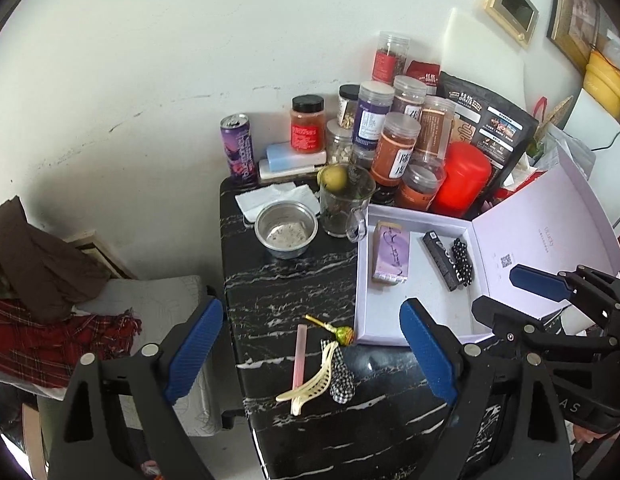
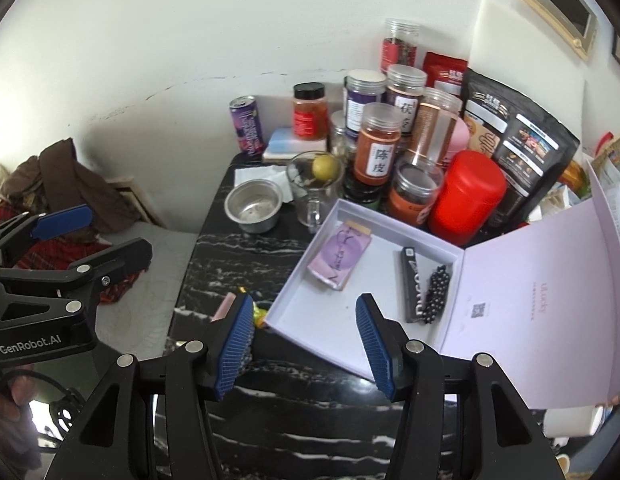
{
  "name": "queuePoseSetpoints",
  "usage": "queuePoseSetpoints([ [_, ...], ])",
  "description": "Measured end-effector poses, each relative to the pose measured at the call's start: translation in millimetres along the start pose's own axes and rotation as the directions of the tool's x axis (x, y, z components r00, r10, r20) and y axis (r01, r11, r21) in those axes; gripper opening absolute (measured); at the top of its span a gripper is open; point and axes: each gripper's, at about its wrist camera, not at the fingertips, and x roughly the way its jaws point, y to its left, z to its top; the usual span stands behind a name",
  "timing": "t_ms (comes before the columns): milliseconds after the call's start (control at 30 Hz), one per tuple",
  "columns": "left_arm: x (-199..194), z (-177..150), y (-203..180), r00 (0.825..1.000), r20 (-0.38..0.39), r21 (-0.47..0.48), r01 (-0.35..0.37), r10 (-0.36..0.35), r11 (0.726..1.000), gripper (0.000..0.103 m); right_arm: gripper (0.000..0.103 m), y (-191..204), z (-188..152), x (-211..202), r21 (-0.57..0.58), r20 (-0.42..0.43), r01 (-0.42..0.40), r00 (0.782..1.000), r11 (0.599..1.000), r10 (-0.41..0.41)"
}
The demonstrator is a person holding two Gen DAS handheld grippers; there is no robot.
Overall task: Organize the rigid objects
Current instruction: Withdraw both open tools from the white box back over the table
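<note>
On the black marbled tabletop point(image 1: 285, 280), near its front edge, four small things lie loose: a pink stick point(image 1: 299, 354) with its long axis running front to back, a cream hair clip point(image 1: 310, 384) lying slantwise with its upper end toward the box, a checked hair tie point(image 1: 342, 376) touching the clip, and a lollipop point(image 1: 342, 334) whose yellow stem points up and left, away from the box corner.

Just to their right sits the open white box point(image 1: 364, 280), its lid point(image 1: 550, 240) swung up on the right. Inside, a lilac packet point(image 1: 391, 256) lies lengthwise front to back on the left, a black tube point(image 1: 442, 260) lies slanted on the right, and a beaded black piece point(image 1: 462, 264) rests against the tube. The box floor between packet and front wall is bare.

The left gripper point(image 1: 312, 354) hangs over the loose items with its jaws spread wide, nothing between the pads. The right gripper point(image 2: 305, 344) hangs over the box's near corner, jaws parted and empty (its left pad hides part of the lollipop and stick in its own view).

Behind, a steel bowl point(image 1: 285, 230), a glass mug point(image 1: 344, 204) and crowded jars point(image 1: 394, 148) fill the back; the middle strip of tabletop lies open. The left edge drops to a bed point(image 1: 149, 300).
</note>
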Motion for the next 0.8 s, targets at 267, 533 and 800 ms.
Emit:
queuePoseSetpoints([
  [267, 4.3, -25.1, 20.5, 0.999, -0.033, -0.037, -0.012, 0.011, 0.999, 0.091, 0.053, 25.8, -12.0, 12.6, -0.036, -0.024, -0.045, 0.999, 0.998, 0.044],
  [533, 15.3, -42.8, 40.2, 0.998, -0.062, -0.082, -0.027, 0.022, 0.996, 0.091, 0.053, 43.5, -21.4, 36.6, -0.063, -0.076, -0.088, 0.994, 0.994, 0.083],
  [800, 38.6, -54.5, 53.4, 0.995, -0.099, -0.101, -0.032, 0.022, 0.994, 0.091, 0.053, 53.9, -29.5, 67.6, -0.087, -0.135, -0.116, 0.985, 0.989, 0.104],
])
